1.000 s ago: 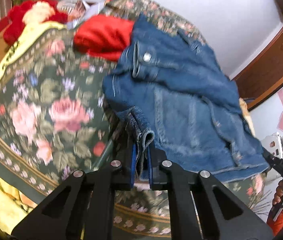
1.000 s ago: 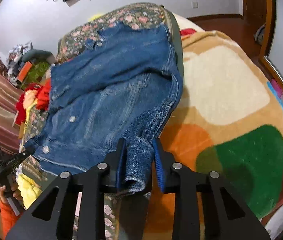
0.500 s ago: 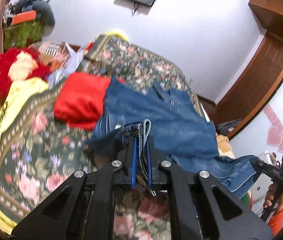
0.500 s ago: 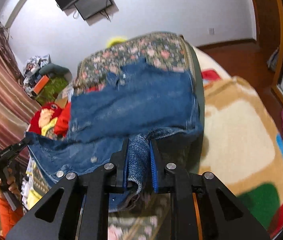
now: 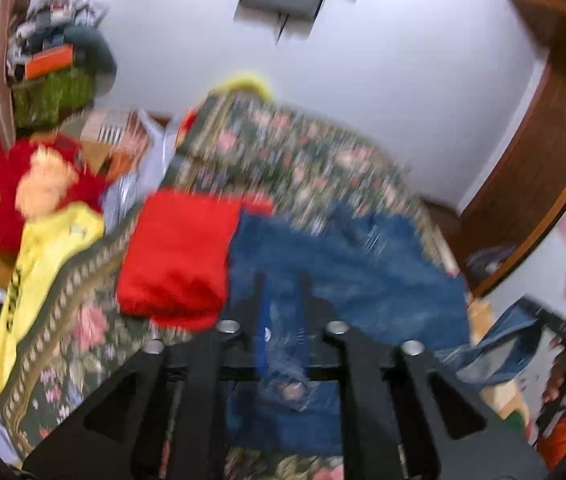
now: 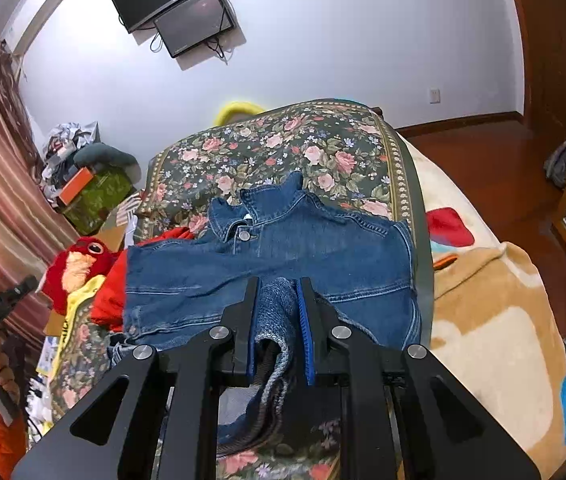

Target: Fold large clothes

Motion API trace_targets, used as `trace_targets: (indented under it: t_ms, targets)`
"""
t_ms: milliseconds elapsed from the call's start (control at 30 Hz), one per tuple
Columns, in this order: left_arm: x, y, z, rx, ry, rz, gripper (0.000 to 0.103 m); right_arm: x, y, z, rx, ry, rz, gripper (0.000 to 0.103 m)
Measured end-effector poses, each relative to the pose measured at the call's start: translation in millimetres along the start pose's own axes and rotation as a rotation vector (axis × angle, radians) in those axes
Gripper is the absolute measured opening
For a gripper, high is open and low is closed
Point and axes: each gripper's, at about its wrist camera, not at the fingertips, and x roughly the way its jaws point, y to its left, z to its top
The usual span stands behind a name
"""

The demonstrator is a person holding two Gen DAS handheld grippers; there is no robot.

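Note:
A blue denim jacket (image 6: 283, 256) lies on the floral bedspread (image 6: 283, 152), collar at the far end, lower part lifted toward me. My right gripper (image 6: 279, 292) is shut on a fold of its hem. My left gripper (image 5: 281, 292) is shut on another denim edge; the jacket (image 5: 347, 272) shows blurred there. Each gripper shows in the other's view, the right one (image 5: 555, 324) with denim hanging from it, the left one (image 6: 3, 300) at the far left edge.
A folded red garment (image 5: 179, 256) lies left of the jacket. A yellow cloth (image 5: 43, 248) and a red plush toy (image 6: 79, 260) lie further left. A beige patterned blanket (image 6: 495, 320) covers the right of the bed. A cluttered stack (image 6: 83, 176) stands by the curtain.
Both grippers have lifted and carried the jacket's lower edge up and toward the collar. The views have tilted up toward the wall and the screen.

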Motion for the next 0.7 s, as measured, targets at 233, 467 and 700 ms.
trace_targets:
  t_ms: [233, 467, 700]
  targets:
    - [51.7, 29.0, -51.9, -0.122, 0.209, -0.054, 0.037, 25.0, -36.6, -15.6, 0.077, 0.108, -0.046, 0.019]
    - [60.4, 30.0, -88.0, -0.093, 0.286, -0.057, 0.057, 17.9, -82.7, -21.2, 0.236, 0.147, -0.113, 0.022]
    - [81.1, 25.3, -93.7, -0.049, 0.331, -0.043, 0.061, 5.3, -90.0, -36.7, 0.172, 0.212, -0.161, 0.058]
